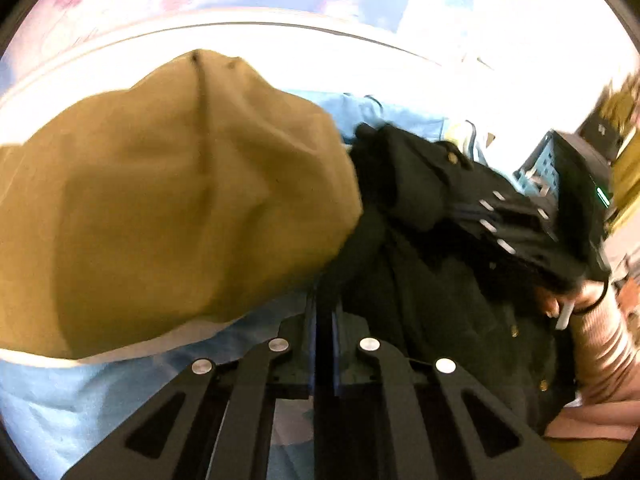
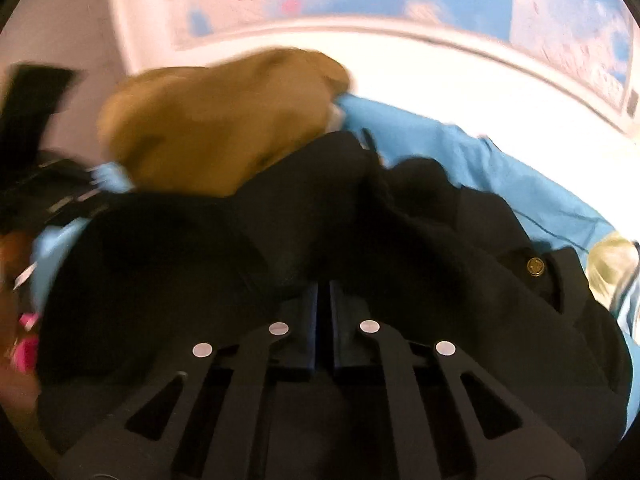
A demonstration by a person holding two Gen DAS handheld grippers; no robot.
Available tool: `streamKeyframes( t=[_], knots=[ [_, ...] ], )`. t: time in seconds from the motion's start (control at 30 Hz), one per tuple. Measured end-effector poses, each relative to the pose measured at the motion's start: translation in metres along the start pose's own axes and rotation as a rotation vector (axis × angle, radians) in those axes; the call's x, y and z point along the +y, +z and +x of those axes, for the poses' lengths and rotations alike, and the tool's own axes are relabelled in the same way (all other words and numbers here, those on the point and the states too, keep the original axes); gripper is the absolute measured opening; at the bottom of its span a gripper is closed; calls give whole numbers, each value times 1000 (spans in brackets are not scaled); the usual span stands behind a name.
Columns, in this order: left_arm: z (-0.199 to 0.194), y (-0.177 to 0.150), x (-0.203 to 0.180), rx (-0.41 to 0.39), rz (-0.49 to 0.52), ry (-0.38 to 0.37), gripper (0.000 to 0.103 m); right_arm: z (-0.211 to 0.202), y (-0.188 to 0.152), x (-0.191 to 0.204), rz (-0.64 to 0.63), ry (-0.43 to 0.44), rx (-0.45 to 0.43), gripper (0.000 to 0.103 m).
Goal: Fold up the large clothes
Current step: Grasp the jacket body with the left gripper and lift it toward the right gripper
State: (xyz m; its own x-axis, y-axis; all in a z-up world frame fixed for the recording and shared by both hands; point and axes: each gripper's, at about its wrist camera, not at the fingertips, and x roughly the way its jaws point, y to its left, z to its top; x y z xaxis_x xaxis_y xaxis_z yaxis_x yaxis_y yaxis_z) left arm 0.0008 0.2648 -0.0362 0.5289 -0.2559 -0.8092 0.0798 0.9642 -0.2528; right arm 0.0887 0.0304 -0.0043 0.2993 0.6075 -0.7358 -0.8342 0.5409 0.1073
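The left gripper is pinching a fold of the dark coat, its jaws pressed nearly together on the cloth. The right gripper is likewise clamping the coat's dark fabric. The coat is bunching over a blue sheet, touching a tan garment heaped beside it. By my judgement the folding is only beginning: both tools are gathering the coat, and the next move calls for drawing it clear of the tan heap and spreading it flat.

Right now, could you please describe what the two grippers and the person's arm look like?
Both the left gripper and right gripper are matte black linkages with silver rivets and dark blue finger pads. The person's arm wears a pink-and-white striped sleeve.
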Motion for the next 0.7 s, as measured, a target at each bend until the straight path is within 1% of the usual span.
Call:
streamKeyframes(
  t=[0.07, 0.1, 0.13, 0.17, 0.2, 0.23, 0.3, 0.33, 0.37, 0.4, 0.43, 0.47, 0.5, 0.53, 0.57, 0.6, 0.63, 0.67, 0.7],
  knots=[
    [2, -2, 5, -1, -13, 6, 4, -17, -13, 18, -109, 16, 24, 5],
    [4, -3, 9, 4, -20, 2, 4, -19, -21, 24, -140, 49, 66, 5],
    [6, -3, 13, 8, -30, -13, 4, -19, -27, 27, -161, 53, 94, 5],
    [8, -3, 17, 13, -44, -22, 4, -15, -32, 31, -181, 22, 117, 6],
    [10, -2, 19, 15, -49, -25, 4, -8, -33, 32, -180, -25, 142, 8],
    [12, -1, 16, 12, -47, -30, 4, -2, -32, 33, -168, -42, 150, 9],
    [11, 1, 15, 10, -35, -35, 4, 7, -24, 29, -104, -48, 120, 11],
    [9, 1, 13, 12, -29, -38, 7, 12, -22, 28, -81, -48, 117, 11],
    [6, -2, 12, 10, -22, -44, 16, 17, -19, 26, -61, -62, 117, 13],
    [0, -7, 14, 1, -14, -43, 23, 18, -18, 24, -45, -60, 121, 13],
    [-7, -13, 16, -9, -3, -36, 39, 21, -17, 23, -41, -58, 128, 14],
    [-13, -19, 15, -20, 13, -45, 51, 21, -16, 24, -44, -73, 133, 17],
    [-18, -25, 15, -29, 23, -59, 55, 17, -16, 24, -41, -89, 124, 26],
    [-27, -35, 13, -38, 45, -88, 62, 11, -16, 23, -32, -95, 110, 31],
    [-28, -40, 9, -41, 59, -100, 68, 2, -21, 22, -21, -97, 97, 40],
    [-33, -52, 5, -46, 83, -114, 70, -6, -20, 21, -8, -98, 80, 46],
    [-34, -61, 2, -39, 101, -118, 71, -16, -20, 21, 8, -78, 57, 49],
    [-33, -69, -2, -26, 118, -117, 71, -26, -20, 23, 21, -44, 37, 52],
    [-29, -79, -6, -4, 131, -102, 71, -37, -21, 30, 23, 7, 12, 55]
  ],
)
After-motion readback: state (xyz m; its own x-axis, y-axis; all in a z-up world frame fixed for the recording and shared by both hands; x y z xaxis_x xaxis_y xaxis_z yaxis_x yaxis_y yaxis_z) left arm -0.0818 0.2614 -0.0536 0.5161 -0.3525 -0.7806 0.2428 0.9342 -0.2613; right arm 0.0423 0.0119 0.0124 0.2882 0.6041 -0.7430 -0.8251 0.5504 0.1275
